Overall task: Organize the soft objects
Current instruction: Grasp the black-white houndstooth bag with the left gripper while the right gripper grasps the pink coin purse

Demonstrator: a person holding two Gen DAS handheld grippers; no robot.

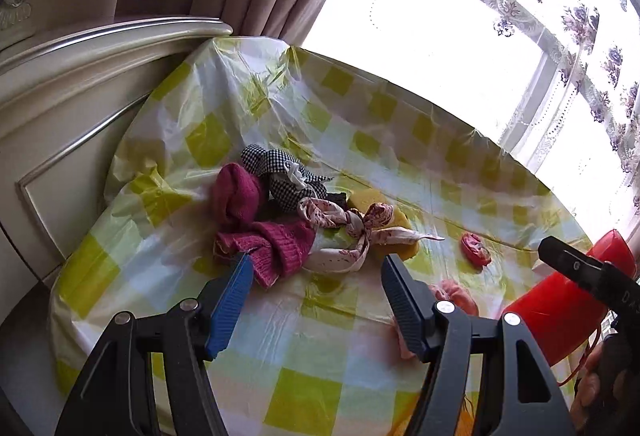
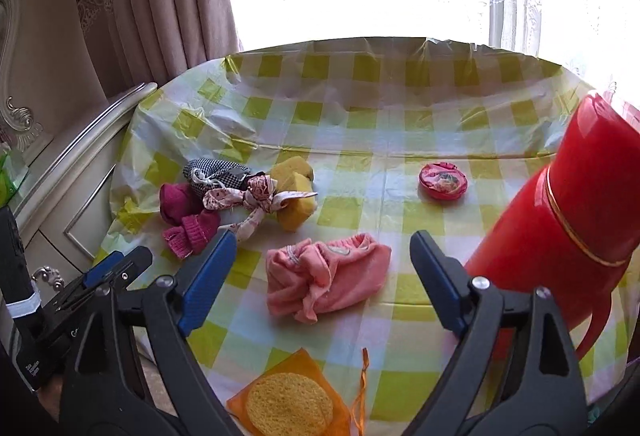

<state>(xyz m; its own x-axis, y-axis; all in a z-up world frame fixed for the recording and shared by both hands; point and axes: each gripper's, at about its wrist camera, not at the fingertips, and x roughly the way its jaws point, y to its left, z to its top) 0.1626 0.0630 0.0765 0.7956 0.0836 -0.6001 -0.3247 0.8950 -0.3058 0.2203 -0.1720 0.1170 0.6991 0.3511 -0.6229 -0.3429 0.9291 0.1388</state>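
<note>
Both the left tongs and the right tongs hover wide and empty over the checked worktop. The pink towel lies bunched at near centre, right between the right tongs' tips, while the maroon knit, patterned scarf, checked cloth and yellow sponge sit tangled at far left. I judge the towel the step in hand: come straight down over its thickest fold, pinch deep enough to gather several layers, and keep clear of the red flask close on the right.
</note>
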